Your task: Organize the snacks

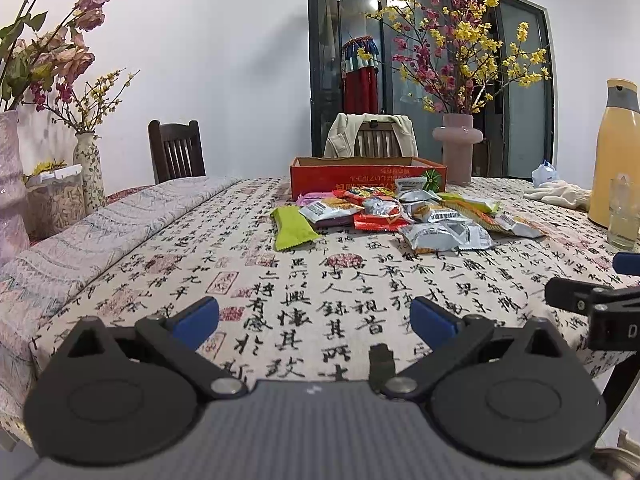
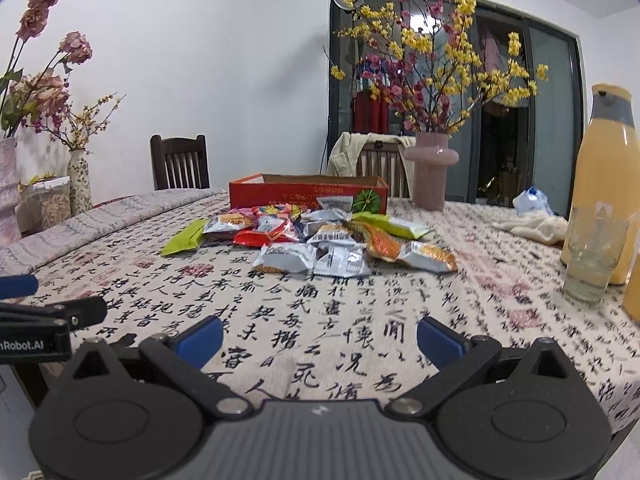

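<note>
Bench fills both views, draped in a cream cloth printed with black calligraphy and red seals. Toward its far edge sits a shallow red cardboard box, open on top, its long side running along that edge and its printed lettering upside down from the cameras. A pink vase of yellow and red blossom stands just beside the box's right end, and a yellow flask rises at the right edge of the bench with a clear glass touching or just in front of it.

Snack packets lie in a loose, overlapping heap directly in front of the box: silver-grey pouches with barcodes, red and orange wrappers, a yellow-green one. They lie flat and point every which way. A separate lime-green packet rests at the heap's left end, its long axis running from the near edge toward the far edge, slightly angled.

Both tools hover over the near edge, well apart from the packets. The left gripper has its blue-padded fingers spread wide, with nothing between them. The right gripper likewise stands spread wide and unloaded.
</note>
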A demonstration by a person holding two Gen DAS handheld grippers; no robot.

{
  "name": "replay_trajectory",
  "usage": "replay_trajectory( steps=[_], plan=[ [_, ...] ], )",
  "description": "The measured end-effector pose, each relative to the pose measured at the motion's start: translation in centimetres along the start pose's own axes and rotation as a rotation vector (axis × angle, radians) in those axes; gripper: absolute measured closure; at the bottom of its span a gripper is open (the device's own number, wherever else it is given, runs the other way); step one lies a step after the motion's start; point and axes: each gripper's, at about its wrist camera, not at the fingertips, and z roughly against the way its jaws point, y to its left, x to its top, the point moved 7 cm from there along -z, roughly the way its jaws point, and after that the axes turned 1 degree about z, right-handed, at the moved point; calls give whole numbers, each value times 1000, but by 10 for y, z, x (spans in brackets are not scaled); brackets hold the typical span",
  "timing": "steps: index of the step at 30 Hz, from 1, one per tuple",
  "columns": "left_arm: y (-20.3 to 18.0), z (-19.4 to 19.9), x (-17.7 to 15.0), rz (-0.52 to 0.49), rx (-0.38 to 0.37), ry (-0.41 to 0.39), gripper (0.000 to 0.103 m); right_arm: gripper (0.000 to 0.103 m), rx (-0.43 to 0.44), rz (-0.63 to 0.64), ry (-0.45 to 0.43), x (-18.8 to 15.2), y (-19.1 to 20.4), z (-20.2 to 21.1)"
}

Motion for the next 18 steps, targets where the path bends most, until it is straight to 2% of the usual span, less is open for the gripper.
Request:
replay_trajectory(
  steps=[9, 12, 18],
  plan=[
    [11, -41, 24, 13, 16, 44, 0, 0, 11, 60, -48, 19, -2, -21],
    [14, -63, 37, 44, -21, 81, 0, 0, 18, 45, -31, 27, -7, -43],
    [22, -100, 65, 68, -33, 99, 0, 1, 21, 7, 20, 46, -23, -79]
  ],
)
